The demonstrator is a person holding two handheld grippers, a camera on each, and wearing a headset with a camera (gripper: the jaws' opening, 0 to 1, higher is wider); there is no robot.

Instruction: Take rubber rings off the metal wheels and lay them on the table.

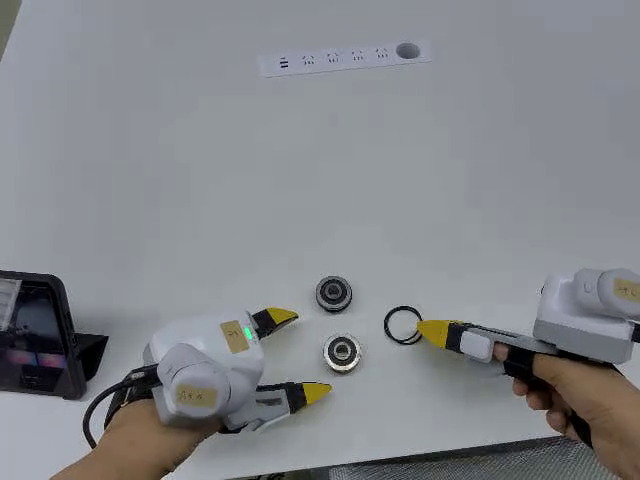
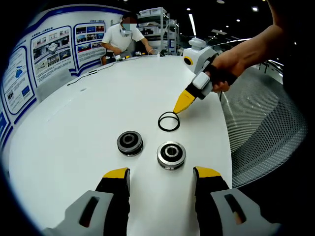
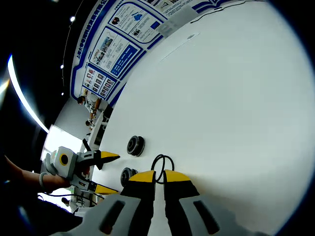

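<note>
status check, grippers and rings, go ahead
Left gripper open, empty, near the bare silver metal wheel. Right gripper jaws nearly closed at the loose black rubber ring, grip unclear. Dark-rimmed metal wheel looks still ringed. Nothing in the way.

Far wheel point(image 1: 334, 293): metal, lies flat on the table point(image 1: 200, 180), with a dark rim (a black ring seems to sit on it).
Near wheel point(image 1: 342, 352): flat, close to the far one, with a bare silver rim.
Loose ring point(image 1: 403, 324): thin, black, lies flat, to the right of both wheels.
</note>
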